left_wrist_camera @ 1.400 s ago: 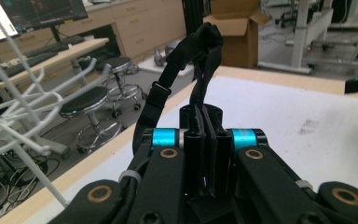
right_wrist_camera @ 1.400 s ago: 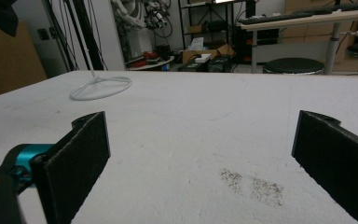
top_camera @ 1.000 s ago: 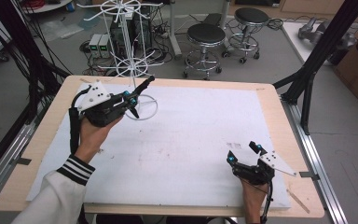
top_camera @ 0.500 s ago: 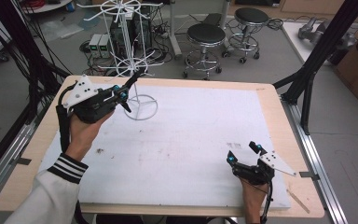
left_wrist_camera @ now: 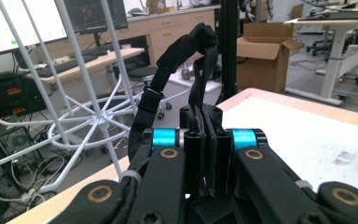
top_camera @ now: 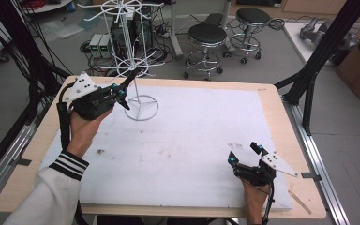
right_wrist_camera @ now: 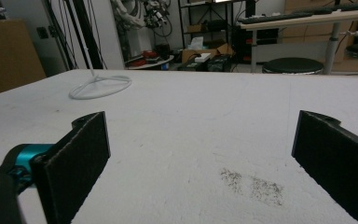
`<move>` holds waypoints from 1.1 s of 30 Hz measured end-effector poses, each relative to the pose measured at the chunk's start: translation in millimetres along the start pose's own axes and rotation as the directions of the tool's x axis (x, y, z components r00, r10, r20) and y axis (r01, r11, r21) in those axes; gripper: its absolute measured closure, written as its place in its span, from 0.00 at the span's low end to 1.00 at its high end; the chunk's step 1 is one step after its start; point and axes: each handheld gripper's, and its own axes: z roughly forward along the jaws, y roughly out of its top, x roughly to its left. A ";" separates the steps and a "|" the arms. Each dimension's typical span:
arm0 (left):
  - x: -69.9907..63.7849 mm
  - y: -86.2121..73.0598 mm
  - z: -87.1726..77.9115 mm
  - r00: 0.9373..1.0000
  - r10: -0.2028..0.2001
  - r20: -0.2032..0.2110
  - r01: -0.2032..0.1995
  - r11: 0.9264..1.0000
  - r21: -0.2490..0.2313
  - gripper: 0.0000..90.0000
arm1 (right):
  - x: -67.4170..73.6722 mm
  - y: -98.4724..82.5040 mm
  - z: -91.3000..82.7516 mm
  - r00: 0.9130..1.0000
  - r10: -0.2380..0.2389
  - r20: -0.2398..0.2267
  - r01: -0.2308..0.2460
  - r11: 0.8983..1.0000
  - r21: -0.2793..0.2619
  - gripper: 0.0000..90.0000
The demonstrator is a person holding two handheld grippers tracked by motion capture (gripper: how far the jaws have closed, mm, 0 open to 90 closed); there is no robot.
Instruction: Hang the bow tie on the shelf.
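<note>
White wire formed the display rack (top_camera: 130, 56) at the far left of the bench (top_camera: 281, 112), its ring base (top_camera: 143, 107) resting on the white mat (top_camera: 192, 140). The left gripper (top_camera: 126, 89) was raised beside the rack's pole, level with the lower ring of hooks (left_wrist_camera: 93, 123), and its jaws were pressed tight on a black strap (left_wrist_camera: 186, 60). In the left gripper view the strap rose from between the closed jaws, arched over in a loop and ran down the left side, so the thing was held off the bench and just beside the rack, though not yet on any hook as far as could be seen. Whether the strap touched the wire could not be told.

Near the front right corner the right gripper (top_camera: 244, 153) lay low over the mat, well apart from the rack, with its jaws wide and nothing between them (right_wrist_camera: 196, 154); a faint grey smudge (right_wrist_camera: 254, 184) marked the mat ahead of it.

Judging from this, the strap had been picked up and carried to the rack, so the fetching was done. Left to do seemed the hanging itself: slipping the loop over a hook and letting go.
</note>
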 end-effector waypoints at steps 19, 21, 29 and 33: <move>3.6 -19.3 15.0 1.000 -0.019 -0.017 0.020 0.997 0.080 0.97 | 0.0 0.0 0.4 1.000 -0.005 -0.001 0.005 1.000 0.003 0.03; 3.2 -21.4 16.9 1.000 -0.017 -0.017 0.019 0.996 0.089 0.97 | 0.1 0.0 0.4 1.000 -0.005 -0.001 0.005 1.000 0.003 0.03; -0.5 -24.4 24.0 1.000 0.011 -0.015 -0.009 0.992 0.129 0.97 | 0.3 0.0 0.2 1.000 0.002 0.000 -0.002 1.000 0.004 0.03; -2.1 -26.7 27.5 1.000 0.014 -0.019 -0.011 0.989 0.148 0.97 | 0.2 0.0 0.1 1.000 0.003 0.000 -0.003 1.000 0.004 0.03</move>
